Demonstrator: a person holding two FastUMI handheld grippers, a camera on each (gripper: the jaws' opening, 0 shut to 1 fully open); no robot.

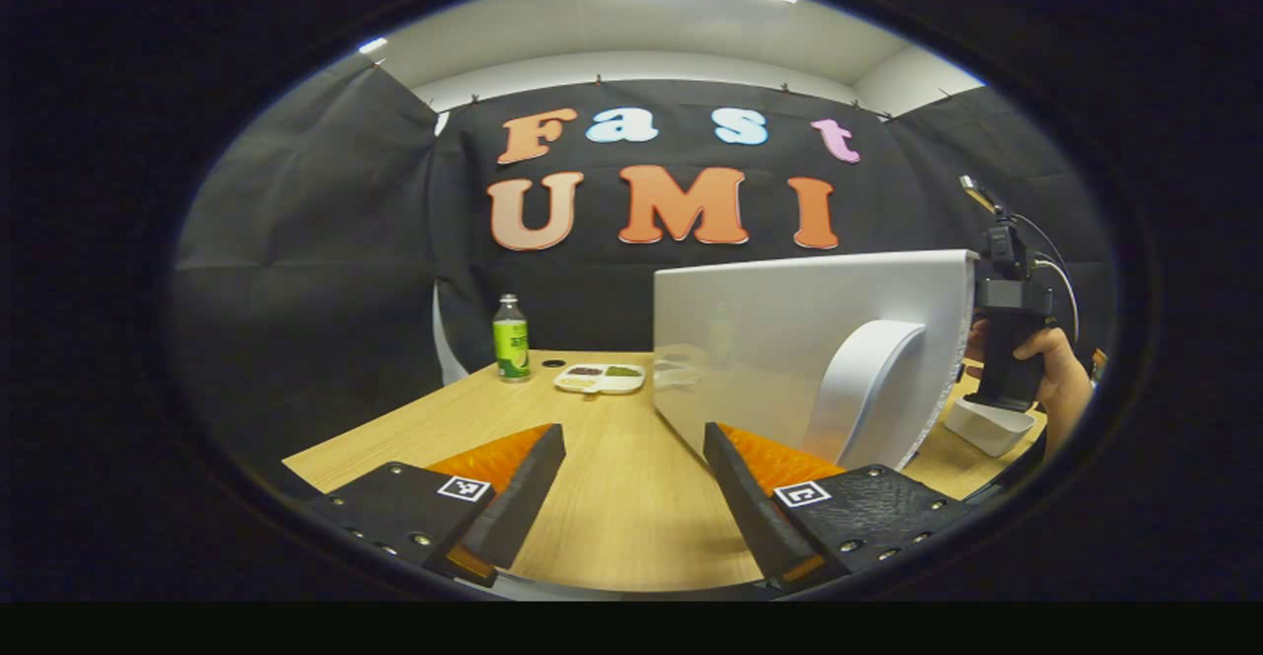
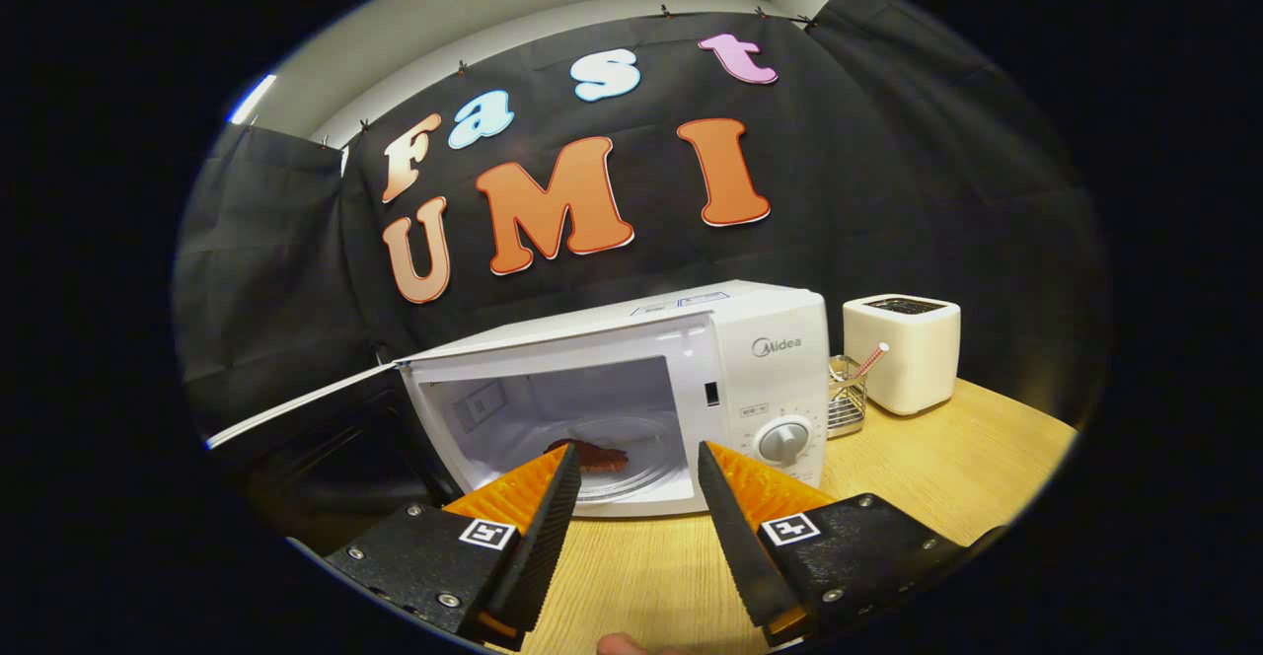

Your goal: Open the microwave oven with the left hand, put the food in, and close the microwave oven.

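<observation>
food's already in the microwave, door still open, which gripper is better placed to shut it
Left. The left gripper, open and empty, sits right beside the swung-out door. The right gripper faces the cavity with the food, away from the door.

White microwave [image 2: 691,359], reddish food [image 2: 592,455] inside; cream toaster [image 2: 903,351]; green bottle [image 1: 510,339]; pale wood table [image 1: 612,497].

Quick count: one microwave [image 2: 631,389], one piece of food [image 2: 592,455] inside, one toaster [image 2: 903,352], one wire rack [image 2: 847,397], one bottle [image 1: 510,338], one divided tray [image 1: 600,377], one white dish [image 1: 990,425], two tools.
</observation>
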